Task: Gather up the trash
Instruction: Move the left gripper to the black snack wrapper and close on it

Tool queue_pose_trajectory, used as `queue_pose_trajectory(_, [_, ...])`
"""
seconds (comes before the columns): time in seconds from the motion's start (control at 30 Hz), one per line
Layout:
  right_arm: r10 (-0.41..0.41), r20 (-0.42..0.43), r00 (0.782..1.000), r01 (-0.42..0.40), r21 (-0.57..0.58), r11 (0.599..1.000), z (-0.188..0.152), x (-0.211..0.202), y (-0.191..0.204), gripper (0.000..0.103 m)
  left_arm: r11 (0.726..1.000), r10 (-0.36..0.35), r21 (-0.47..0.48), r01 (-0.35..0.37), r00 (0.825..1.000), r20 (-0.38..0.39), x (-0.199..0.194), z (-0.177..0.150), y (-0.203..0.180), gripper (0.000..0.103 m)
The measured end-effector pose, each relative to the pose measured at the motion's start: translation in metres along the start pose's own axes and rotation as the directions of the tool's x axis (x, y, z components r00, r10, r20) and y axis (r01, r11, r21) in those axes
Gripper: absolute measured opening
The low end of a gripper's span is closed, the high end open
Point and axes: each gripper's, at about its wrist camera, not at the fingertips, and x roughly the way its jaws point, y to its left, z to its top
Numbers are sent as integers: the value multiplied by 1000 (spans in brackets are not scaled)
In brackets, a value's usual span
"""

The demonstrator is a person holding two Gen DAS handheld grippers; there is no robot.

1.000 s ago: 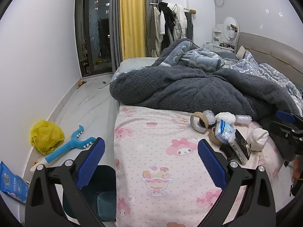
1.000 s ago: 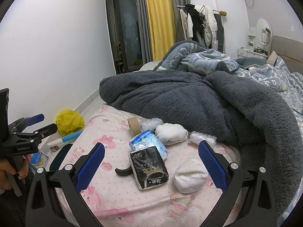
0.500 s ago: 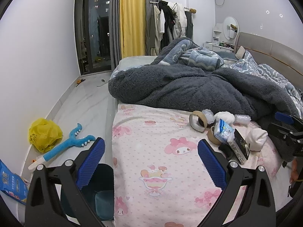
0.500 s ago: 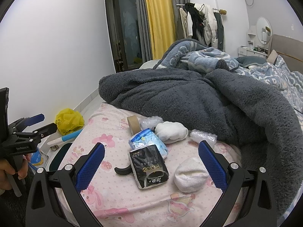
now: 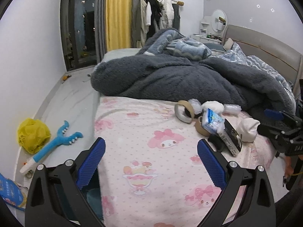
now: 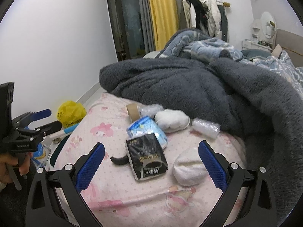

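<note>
Trash lies on the pink bed sheet (image 6: 117,187): a black packet (image 6: 146,158), a blue-white wrapper (image 6: 146,129), a tape roll (image 6: 132,111), white crumpled wads (image 6: 189,167) (image 6: 172,120), a bubble-wrap piece (image 6: 205,127) and a black curved scrap (image 6: 119,159). My right gripper (image 6: 151,160) is open, its jaws standing either side of the black packet, just short of it. My left gripper (image 5: 151,159) is open and empty over the sheet, left of the same pile (image 5: 212,122). A dark bin (image 5: 90,193) sits on the floor by the bed.
A thick grey blanket (image 6: 189,87) is heaped behind the trash. On the floor are a yellow bag (image 5: 32,134), a blue toy (image 5: 55,145) and a blue snack bag (image 5: 9,191). The wall runs along the left.
Both grippers have moved slightly forward toward the bed and the trash pile; both stay open. The trash has not moved.
</note>
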Motion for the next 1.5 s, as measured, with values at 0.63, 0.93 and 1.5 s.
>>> queue_pose_trajectory(0.63, [-42, -122, 992, 42, -5, 999, -20, 35, -44, 100, 964, -252, 73, 254, 967, -34, 30, 20, -47, 94])
queue_pose_trajectory(0.93, [-70, -154, 986, 62, -61, 996, -23, 47, -51, 93, 935, -352, -10, 354, 929, -113, 54, 20, -57, 77])
queue_pose_trajectory(1.5, [-38, -178, 983, 24, -78, 997, -27, 61, -58, 69, 907, -420, -51, 419, 884, -206, 85, 17, -85, 53])
